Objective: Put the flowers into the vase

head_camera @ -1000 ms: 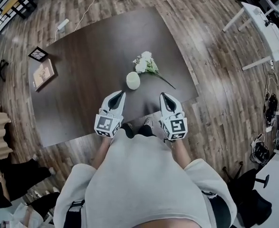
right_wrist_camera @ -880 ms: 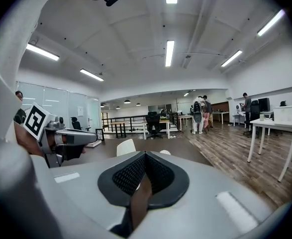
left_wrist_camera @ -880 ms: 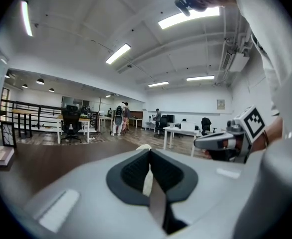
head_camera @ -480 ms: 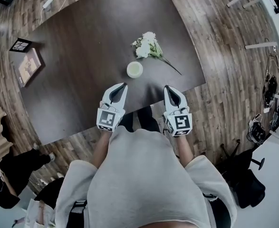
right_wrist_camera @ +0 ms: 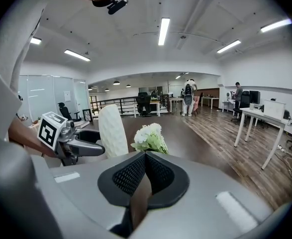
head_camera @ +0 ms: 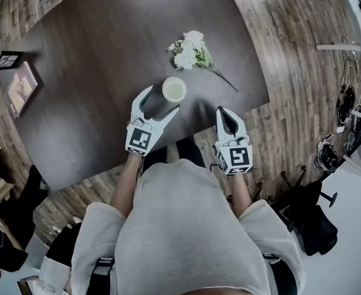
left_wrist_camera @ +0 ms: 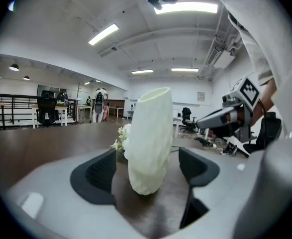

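Observation:
A pale ribbed vase (head_camera: 174, 90) stands upright on the dark table (head_camera: 94, 72), near its front edge. A bunch of white flowers (head_camera: 189, 49) with green stems lies flat just beyond it. My left gripper (head_camera: 162, 99) has just been opening its jaws. They now stand wide on either side of the vase (left_wrist_camera: 148, 138), with a gap at each pad (left_wrist_camera: 103, 171). To the right, my right gripper (head_camera: 225, 114) is shut and holds nothing. It points past the vase (right_wrist_camera: 112, 131) toward the flowers (right_wrist_camera: 149, 137).
A framed picture (head_camera: 21, 88) and a small black frame (head_camera: 6, 60) lie at the table's far left. The table's front edge runs just under both grippers. White desks (head_camera: 340, 42) and an office chair (head_camera: 309, 220) stand on the wood floor to the right.
Both grippers have come down toward the table. The left jaws, shut before, have opened and now straddle the vase. The right gripper stays shut.

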A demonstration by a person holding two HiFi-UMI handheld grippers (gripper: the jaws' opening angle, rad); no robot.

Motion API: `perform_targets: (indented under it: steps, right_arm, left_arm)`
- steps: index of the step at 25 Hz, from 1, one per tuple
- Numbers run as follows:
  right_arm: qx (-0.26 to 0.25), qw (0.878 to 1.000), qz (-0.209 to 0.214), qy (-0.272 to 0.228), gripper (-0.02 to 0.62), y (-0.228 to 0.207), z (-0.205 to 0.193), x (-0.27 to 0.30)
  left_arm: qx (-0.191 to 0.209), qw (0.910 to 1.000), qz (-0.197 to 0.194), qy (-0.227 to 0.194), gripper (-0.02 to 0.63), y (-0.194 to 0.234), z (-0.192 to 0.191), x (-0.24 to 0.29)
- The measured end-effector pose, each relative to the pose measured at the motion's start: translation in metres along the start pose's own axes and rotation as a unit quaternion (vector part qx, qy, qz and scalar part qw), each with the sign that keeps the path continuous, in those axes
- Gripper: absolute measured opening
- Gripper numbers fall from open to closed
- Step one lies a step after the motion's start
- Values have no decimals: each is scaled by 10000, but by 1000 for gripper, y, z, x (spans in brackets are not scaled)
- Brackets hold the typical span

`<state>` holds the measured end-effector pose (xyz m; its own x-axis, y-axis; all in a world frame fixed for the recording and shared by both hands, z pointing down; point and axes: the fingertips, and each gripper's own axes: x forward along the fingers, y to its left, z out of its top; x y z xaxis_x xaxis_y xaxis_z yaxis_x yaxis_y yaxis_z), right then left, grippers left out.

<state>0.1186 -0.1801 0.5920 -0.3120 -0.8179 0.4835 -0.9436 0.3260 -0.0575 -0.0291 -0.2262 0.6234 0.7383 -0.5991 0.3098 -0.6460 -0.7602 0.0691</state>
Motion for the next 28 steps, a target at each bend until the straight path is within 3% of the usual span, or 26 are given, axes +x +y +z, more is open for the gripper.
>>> perform_targets:
  steps: [10, 14, 15, 17, 19, 23, 26, 28]
  right_arm:
    - [-57, 9998, 168, 130, -2, -12, 4, 28]
    - [-469, 9976, 147, 498, 1, -19, -9, 48]
    - [-624, 9960, 154, 616, 20, -21, -13, 54]
    - [-995, 9905, 148, 940, 140, -25, -23, 68]
    - [-1608, 9773, -66, 1374, 150, -34, -34, 79]
    - [-3306, 9213, -607, 1955, 164, -49, -42, 101]
    - [-3689, 9015, -602, 2183, 198, -51, -51, 116]
    - [-4199, 8718, -685, 2428, 236, -57, -57, 123]
  left_arm:
    - [189, 9990, -351, -212, 387, -3, 11, 33]
    - [201, 9986, -383, -313, 350, -5, 14, 37]
    - [166, 9986, -376, -326, 350, -4, 14, 37]
    - [149, 9987, -385, -315, 350, -3, 14, 37]
    - [165, 9986, -393, -307, 350, -4, 13, 37]
    - [178, 9986, -371, -339, 348, -4, 14, 37]
    - [177, 9986, -388, -325, 348, -4, 13, 37]
    - [174, 9985, -405, -311, 348, -5, 13, 37]
